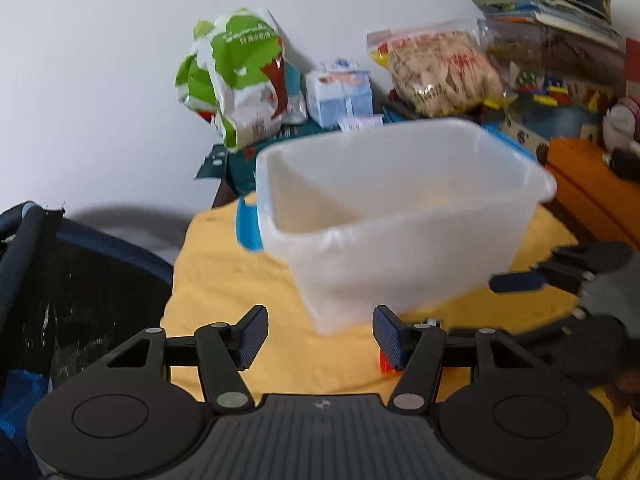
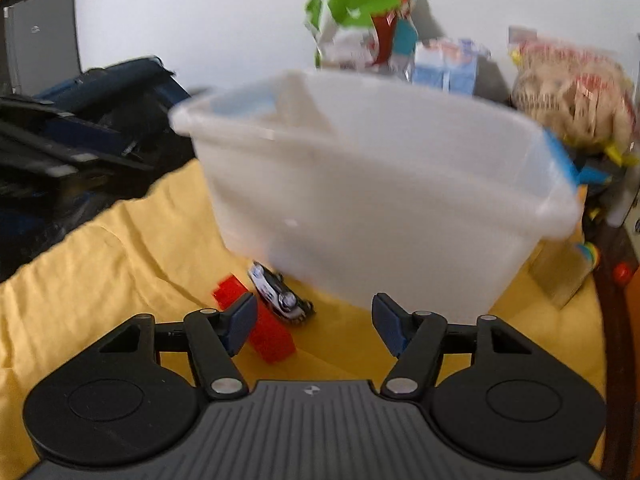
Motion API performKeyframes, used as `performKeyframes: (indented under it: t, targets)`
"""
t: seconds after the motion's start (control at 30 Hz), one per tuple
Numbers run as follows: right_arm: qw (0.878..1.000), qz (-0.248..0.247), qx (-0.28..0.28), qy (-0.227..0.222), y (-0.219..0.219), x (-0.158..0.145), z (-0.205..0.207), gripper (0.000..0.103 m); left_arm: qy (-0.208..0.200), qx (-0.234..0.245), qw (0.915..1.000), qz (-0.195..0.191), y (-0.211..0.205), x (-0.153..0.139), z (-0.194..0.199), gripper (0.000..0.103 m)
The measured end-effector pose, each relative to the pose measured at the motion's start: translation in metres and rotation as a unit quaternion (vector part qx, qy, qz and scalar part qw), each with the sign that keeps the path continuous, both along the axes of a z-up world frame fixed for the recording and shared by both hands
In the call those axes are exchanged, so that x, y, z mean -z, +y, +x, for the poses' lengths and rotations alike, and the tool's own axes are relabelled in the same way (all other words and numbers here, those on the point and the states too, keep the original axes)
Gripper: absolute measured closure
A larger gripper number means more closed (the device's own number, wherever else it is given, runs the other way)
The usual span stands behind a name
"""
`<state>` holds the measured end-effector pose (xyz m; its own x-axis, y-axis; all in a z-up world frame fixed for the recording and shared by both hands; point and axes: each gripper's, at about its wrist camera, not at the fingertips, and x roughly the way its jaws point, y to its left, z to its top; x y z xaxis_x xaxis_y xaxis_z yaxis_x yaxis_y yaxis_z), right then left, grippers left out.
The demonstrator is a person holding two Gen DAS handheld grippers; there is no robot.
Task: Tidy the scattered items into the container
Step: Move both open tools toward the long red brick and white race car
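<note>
Left wrist: container (image 1: 400,216) visibly empty

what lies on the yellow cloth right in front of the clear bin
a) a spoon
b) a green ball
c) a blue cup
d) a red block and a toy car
d: in the right wrist view a red block and a toy car lie on the cloth just before the bin.

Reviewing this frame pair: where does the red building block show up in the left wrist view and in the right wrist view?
Left wrist view: only a sliver of the red block shows, low and right of centre, behind a finger of the left gripper.
Right wrist view: it lies lower left of centre on the yellow cloth, beside a toy car.
Shared landmark: the translucent plastic container just behind it.
</note>
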<state>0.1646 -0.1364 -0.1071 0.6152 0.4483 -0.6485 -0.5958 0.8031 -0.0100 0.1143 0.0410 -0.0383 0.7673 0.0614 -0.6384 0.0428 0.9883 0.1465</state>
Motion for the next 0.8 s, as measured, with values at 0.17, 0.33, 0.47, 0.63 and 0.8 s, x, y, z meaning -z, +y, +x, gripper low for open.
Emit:
performKeyframes:
  t: [0.17,0.33,0.47,0.63,0.8]
  targets:
    - [1.000,-0.004,0.001,0.005,0.008,0.017,0.006,0.037,0.010,-0.011,0.9999,-0.005,0.007,0.013,-0.004,0.041]
    - [1.000,0.010,0.002,0.014,0.012,0.022,0.013,0.036,0.011,-0.016,0.9998,-0.009,0.013,0.015,-0.010,0.041]
    - [1.000,0.010,-0.019,0.003,0.014,0.013,0.008,0.038,0.011,-0.016,0.9998,-0.010,0.017,0.016,-0.012,0.041]
    - [1.000,-0.018,-0.021,-0.009,0.012,0.021,0.014,0.037,0.014,-0.021,0.9996,-0.016,0.020,0.017,-0.011,0.041]
    - [1.000,-0.022,-0.018,-0.010,0.006,0.020,0.020,0.037,0.018,-0.018,0.9996,-0.015,0.022,0.021,-0.013,0.041]
